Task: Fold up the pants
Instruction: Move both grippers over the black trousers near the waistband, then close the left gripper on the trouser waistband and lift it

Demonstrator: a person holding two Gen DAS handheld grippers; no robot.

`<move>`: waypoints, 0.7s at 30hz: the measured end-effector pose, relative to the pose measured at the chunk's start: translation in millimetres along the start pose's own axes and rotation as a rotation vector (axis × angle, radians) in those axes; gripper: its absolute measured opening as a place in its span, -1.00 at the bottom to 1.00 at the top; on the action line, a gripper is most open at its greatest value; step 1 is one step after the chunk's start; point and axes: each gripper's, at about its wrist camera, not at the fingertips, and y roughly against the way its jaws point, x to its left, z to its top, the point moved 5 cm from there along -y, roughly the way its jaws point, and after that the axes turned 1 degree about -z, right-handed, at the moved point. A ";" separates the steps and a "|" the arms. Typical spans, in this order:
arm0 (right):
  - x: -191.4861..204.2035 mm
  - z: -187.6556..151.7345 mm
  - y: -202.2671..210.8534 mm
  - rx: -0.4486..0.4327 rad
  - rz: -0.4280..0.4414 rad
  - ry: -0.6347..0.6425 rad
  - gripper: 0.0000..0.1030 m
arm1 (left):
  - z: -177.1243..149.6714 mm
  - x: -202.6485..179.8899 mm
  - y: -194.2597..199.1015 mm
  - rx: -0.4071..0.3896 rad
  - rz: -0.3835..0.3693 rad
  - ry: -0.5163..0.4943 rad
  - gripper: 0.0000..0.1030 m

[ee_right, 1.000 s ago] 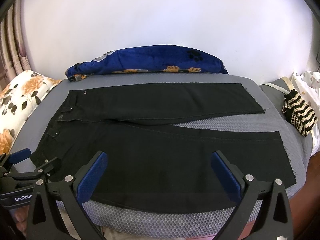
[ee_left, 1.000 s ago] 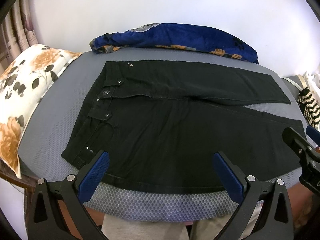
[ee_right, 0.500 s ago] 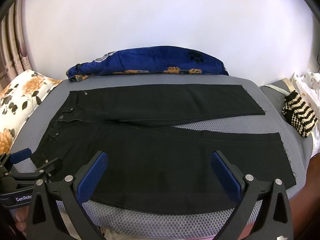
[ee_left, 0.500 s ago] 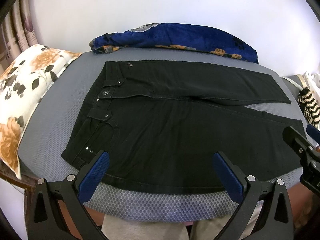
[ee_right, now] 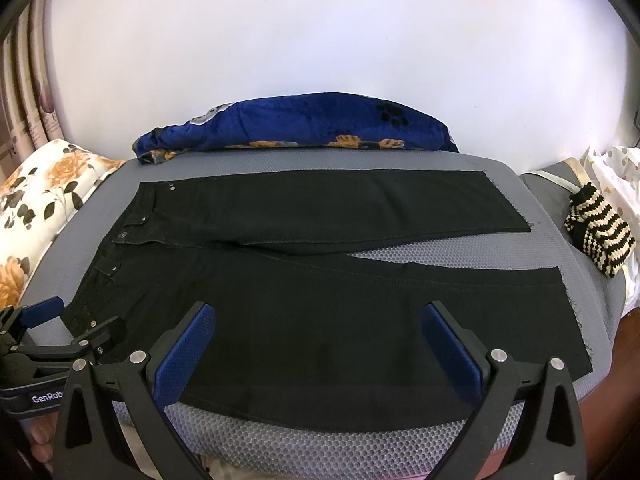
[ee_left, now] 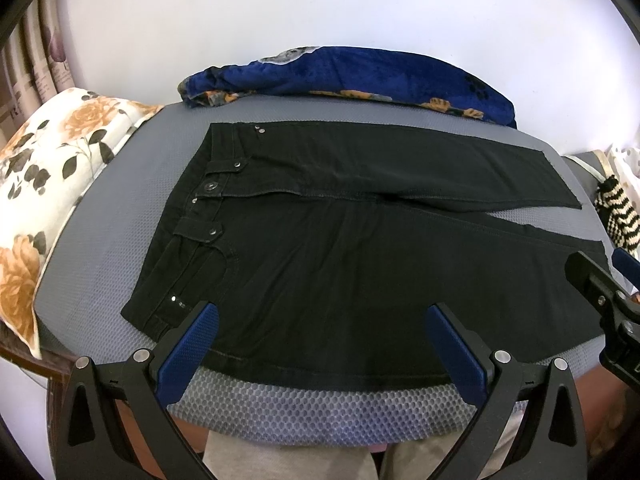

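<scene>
Left wrist view: The left claw point(ee_left: 322, 322) is spread wide, empty, hovering at 6 o'clock over the near edge of the pants point(ee_left: 360, 248). The black pants lie flat on the grey mattress point(ee_left: 100, 256), waistband toward 9 o'clock, legs running toward 3 o'clock. A floral pillow point(ee_left: 44, 184) sits at 9 o'clock; a blue blanket point(ee_left: 360, 74) lies at 12 o'clock. The right claw point(ee_left: 612, 280) enters at 3 o'clock.

Right wrist view: The right claw point(ee_right: 318, 322) is spread wide, empty, above the near pant leg. The pants point(ee_right: 320, 280) lie unfolded, legs slightly apart. The left claw point(ee_right: 74, 316), fingers parted, sits at 8 o'clock beside the waistband. A striped knit item point(ee_right: 600, 236) rests at 3 o'clock.
</scene>
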 end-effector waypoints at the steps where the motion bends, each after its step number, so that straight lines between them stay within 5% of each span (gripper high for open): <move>1: -0.2 -1.1 0.4 0.000 0.001 -0.001 0.98 | 0.0 0.0 -0.6 0.000 0.000 0.001 0.99; 21: 0.5 8.8 -8.1 -0.027 0.039 -0.002 0.98 | 12.8 4.3 -12.0 0.000 -0.007 0.013 0.99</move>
